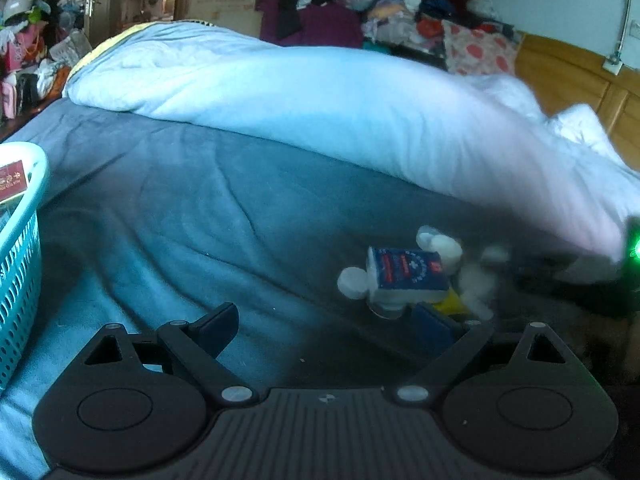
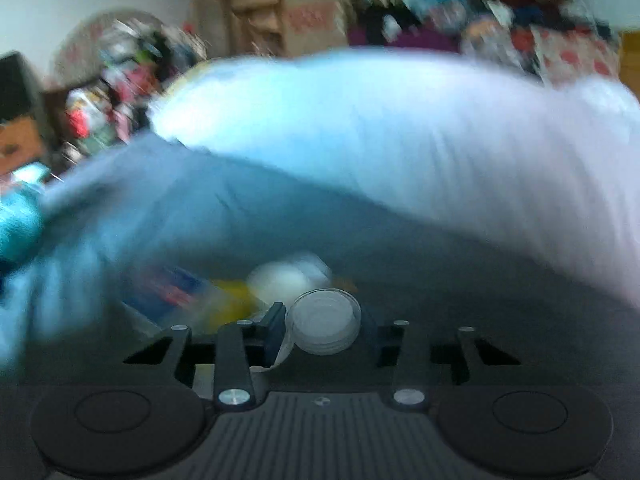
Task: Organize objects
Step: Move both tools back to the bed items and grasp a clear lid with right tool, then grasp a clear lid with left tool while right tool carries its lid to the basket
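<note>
We hold right tongs [image 2: 324, 330] clamped on small clear jar [image 2: 323, 326], above blue bed [image 1: 180, 208]. Left tongs [image 1: 344, 320] spread apart, empty, near pile with white bottle [image 1: 400, 276]. Teal basket [image 1: 18, 264] at far left, well apart. Risk we judge: jar round and smooth, can slip during fast swing toward basket; right view blurred, grip depth unclear.
</note>
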`<state>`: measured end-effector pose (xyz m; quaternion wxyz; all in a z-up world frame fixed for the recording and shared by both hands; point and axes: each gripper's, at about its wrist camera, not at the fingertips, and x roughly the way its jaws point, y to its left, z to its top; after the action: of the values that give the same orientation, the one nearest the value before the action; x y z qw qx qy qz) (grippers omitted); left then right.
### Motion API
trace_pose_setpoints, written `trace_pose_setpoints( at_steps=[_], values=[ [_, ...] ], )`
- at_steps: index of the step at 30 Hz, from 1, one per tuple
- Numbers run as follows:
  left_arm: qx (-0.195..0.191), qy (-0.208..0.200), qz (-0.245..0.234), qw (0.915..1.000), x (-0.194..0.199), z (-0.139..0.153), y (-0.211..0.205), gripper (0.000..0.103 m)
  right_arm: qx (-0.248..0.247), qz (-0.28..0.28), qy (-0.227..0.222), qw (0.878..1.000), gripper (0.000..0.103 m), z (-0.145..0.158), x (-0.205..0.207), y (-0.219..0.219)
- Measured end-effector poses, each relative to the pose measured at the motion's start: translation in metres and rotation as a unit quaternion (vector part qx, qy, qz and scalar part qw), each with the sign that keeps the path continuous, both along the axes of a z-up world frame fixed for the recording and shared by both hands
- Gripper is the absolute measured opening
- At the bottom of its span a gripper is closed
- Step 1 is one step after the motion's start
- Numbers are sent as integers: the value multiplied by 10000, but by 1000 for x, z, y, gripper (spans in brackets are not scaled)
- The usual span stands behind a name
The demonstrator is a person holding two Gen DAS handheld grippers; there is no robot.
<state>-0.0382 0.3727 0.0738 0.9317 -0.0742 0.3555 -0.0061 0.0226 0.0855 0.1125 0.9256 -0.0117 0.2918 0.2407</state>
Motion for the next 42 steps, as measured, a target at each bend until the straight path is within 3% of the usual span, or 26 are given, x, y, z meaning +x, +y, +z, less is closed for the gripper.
trace_pose_setpoints(
  at_steps=[2, 3, 4, 5, 8, 12, 17, 21, 28, 30, 32, 37, 42],
  values=[
    [-37, 3, 30, 10000, -3, -2, 0, 94, 201, 605, -164, 9978, 43, 22, -27, 22],
    [-58, 12, 49, 10000, -4, -4, 0, 94, -174, 1180, -258, 9925, 43, 21, -40, 41],
    [-70, 35, 71, 9999, -6, -7, 1, 94, -997, 1565, -200, 9824, 43, 7, -47, 63],
    [-80, 69, 103, 9999, -6, -10, 2, 94, -1371, 1577, -31, 9779, 43, -6, -47, 70],
    [-91, 151, 94, 9998, -10, -18, 2, 94, -1034, 1243, -142, 9867, 43, 5, -51, 52],
    [-67, 350, 55, 9994, -11, -35, 0, 94, -979, 1007, -291, 9897, 43, 9, -55, 38],
    [-94, 320, -274, 9991, -11, -41, -18, 93, -604, 352, 102, 9975, 43, -2, -50, -5],
    [76, 248, -893, 9957, -7, -52, -47, 75, -389, -92, 577, 9975, 43, -35, -58, -33],
    [336, 97, -1447, 9889, 12, -73, -95, 67, 86, -314, 728, 9968, 43, -56, -64, -49],
    [418, 116, -1425, 9888, 18, -76, -103, 49, 175, -336, 730, 9966, 43, -59, -64, -48],
    [540, 116, -1321, 9897, 21, -78, -106, 40, 194, -342, 705, 9967, 43, -59, -63, -46],
    [494, -82, -1051, 9932, 16, -62, -99, 39, 305, -363, 581, 9972, 43, -49, -66, -46],
    [608, -471, -595, 9953, 2, -22, -79, 39, 321, -266, 329, 9986, 43, -20, -68, -35]
  ],
)
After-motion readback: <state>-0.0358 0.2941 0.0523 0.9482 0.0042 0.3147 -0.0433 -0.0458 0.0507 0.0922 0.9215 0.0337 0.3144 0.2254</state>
